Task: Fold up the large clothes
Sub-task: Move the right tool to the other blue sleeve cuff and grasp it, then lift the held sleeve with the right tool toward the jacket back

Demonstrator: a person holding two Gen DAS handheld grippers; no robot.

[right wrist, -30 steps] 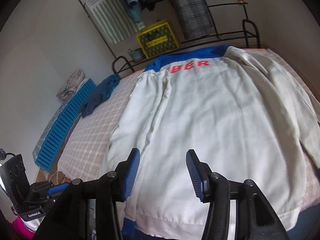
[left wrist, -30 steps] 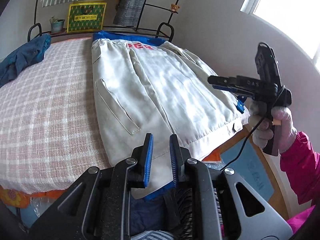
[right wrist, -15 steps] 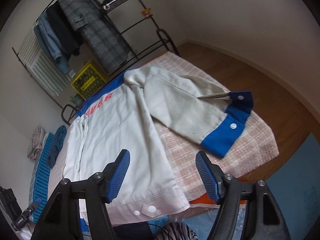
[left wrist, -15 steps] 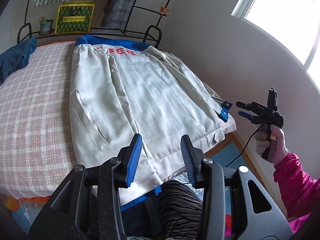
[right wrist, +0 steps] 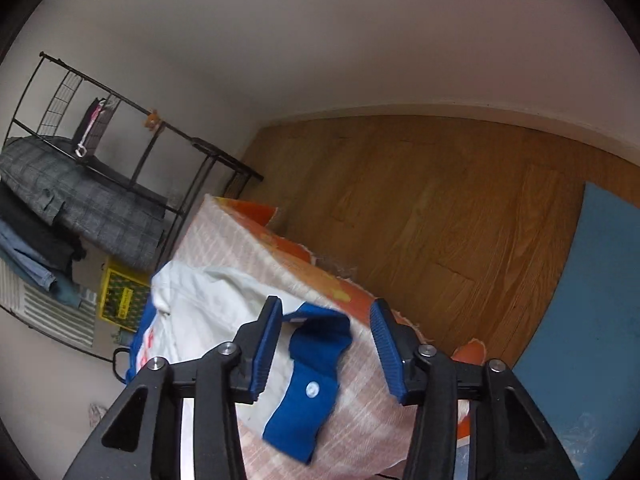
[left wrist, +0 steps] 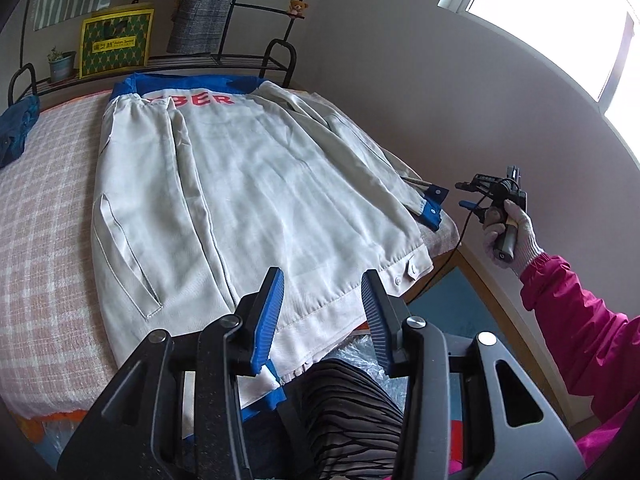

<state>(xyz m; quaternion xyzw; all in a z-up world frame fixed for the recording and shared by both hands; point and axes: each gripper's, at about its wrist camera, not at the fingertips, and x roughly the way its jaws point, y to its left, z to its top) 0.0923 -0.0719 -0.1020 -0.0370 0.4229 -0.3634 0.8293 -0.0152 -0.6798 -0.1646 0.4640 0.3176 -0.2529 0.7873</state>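
A pale jacket [left wrist: 256, 208] lies spread flat, back up, on a bed [left wrist: 44, 216] with a pink checked cover. Its blue collar is at the far end, and red letters below the collar are partly hidden by a fold, so only the end of the word reads. The near hem hangs over the bed's edge, where the left tool [left wrist: 322, 316] cuts it off from view. That tool's jaws stand partly apart over the hem, with nothing gripped between them.

The right sleeve runs along the bed's far side to a blue cuff [right wrist: 316, 372] with a white snap. In the right wrist view the cuff is blurred and lies between the fingers of the right tool [right wrist: 324, 354], whose jaws are closing; the pads are not pressing on the cloth. From the left wrist view the right tool [left wrist: 466, 196] is small, and a gloved hand [left wrist: 510, 236] in a pink sleeve holds it just beside the cuff.

Behind the bed stands a black metal rack [left wrist: 256, 8] with a grey checked garment hanging from it. A yellow bag [left wrist: 116, 42] and a small potted plant [left wrist: 62, 66] sit on its low shelf, their details too small to read.
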